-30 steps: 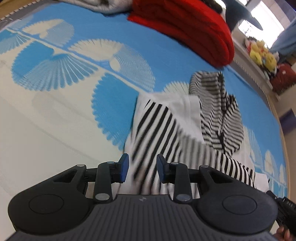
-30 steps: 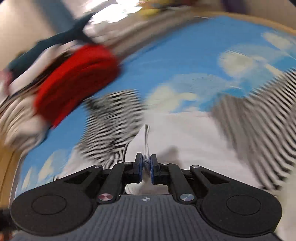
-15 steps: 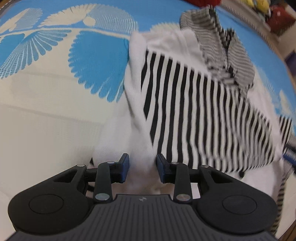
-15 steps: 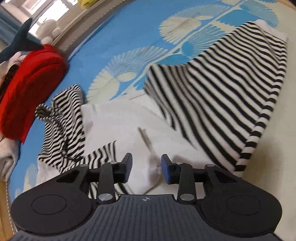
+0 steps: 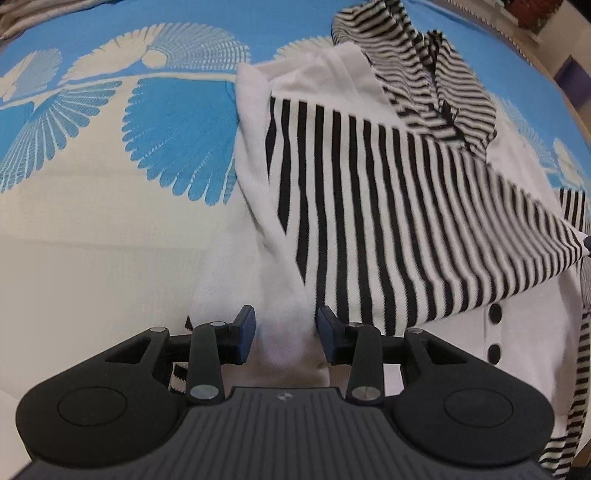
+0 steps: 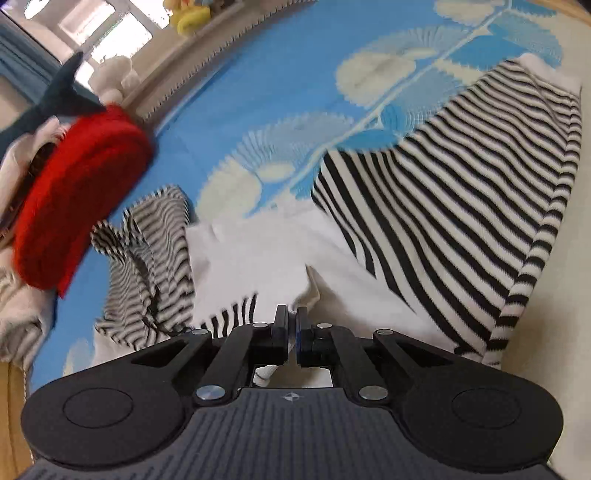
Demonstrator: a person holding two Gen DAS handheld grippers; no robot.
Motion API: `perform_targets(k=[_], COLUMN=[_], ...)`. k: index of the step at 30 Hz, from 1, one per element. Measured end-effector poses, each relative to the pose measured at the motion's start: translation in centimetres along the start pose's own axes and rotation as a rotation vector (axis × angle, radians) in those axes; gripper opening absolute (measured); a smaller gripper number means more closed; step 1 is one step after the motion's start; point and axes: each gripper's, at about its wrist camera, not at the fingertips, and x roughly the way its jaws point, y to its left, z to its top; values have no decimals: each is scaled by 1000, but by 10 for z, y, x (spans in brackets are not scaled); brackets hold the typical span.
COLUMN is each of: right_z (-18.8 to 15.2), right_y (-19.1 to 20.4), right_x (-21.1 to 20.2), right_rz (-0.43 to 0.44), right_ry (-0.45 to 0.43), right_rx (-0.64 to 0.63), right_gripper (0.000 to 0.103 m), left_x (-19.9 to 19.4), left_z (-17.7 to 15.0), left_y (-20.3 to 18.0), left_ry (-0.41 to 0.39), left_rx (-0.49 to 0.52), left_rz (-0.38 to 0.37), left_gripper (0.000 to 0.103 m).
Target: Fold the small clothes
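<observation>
A blue and cream blanket (image 5: 110, 229) with a fan-leaf pattern is seen spread under everything, reaching ahead of and to both sides of both sets of tongs. On it a white garment (image 5: 369, 206) with black stripes is laid out, directly ahead of the left tongs (image 5: 283, 334) and stretching off to their right. A broad striped panel (image 5: 424, 229) of it is seen lifted or folded across the white body, and a narrower, finely striped part (image 5: 424, 74) is bunched at the far end. Two dark buttons (image 5: 494, 314) are shown on the white cloth just right of the left tongs.

The left tongs are held apart, having just been opening a little further; a ridge of white cloth is seen between them, but the pads are not seen to press on it.

In the right wrist view the same garment (image 6: 461, 206) is seen ahead and to the right. The right tongs (image 6: 291, 332) have just been closing and are now together, clamped on a fold of the white cloth at the near edge.

Far left of the right tongs a folded red cloth (image 6: 77, 199) is seen, blurred, lying on a pale heap (image 6: 22, 314). Beyond it a dark blue soft toy (image 6: 62, 99) is seen, and further off a yellow one (image 6: 188, 18).
</observation>
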Motion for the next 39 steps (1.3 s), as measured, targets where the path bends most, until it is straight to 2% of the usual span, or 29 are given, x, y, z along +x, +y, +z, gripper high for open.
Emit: perform_targets(k=[1,4,6,8,10,11,12,13,14,17,20,26,29,33,39], right_z=[0,-5,-5,-4,-6,-7,-9,-10,-13,-23,-16,8,12,24,40], right_y=[-2,-21,-24,-11,3,9,13,13,10,-7,-8,-1,-12,-30,-65], right_x=[3,20,16,5,-6,-7,-3,4,13,39,34,2,-5,-23,-43], right_rz=[-29,-193,-229,-182,-103,-59,-12,12,13,-132,-125,-113,-129,-140,-159], right_ry=[17,100,68,-8,-67,-63,-23,24,82,228,212,103,84,48,-13], right_rx=[12,76,93,35,-37,-57,-61,-50,-31,14,30,-24,-40,-27,15], right_gripper=[3,8,8,9,17,30,41,43,43,40,40,41,41,41,41], left_x=[4,3,-1,-7,-12,-14,-14,-12,-8,5,-4,-35,-48,-61,-56], left_z=[-2,-2,-2,0,3,4,5,4,3,-3,-1,10,16,16,8], left_y=[1,6,8,7,12,14,16,15,12,-1,-9,-33,-56,-82,-116], left_ry=[14,15,4,-20,-48,-54,-52,-47,-36,16,-15,-123,-153,-214,-222], left_rx=[5,6,11,18,-45,-93,-127,-138,-130,-49,-27,-20,1,32,65], left_rz=[13,21,41,51,-29,-87,-132,-149,-143,-53,-12,-37,-52,-75,-56], left_gripper=[42,47,46,45,45,45,45,45,45,45,45,45,46,55,60])
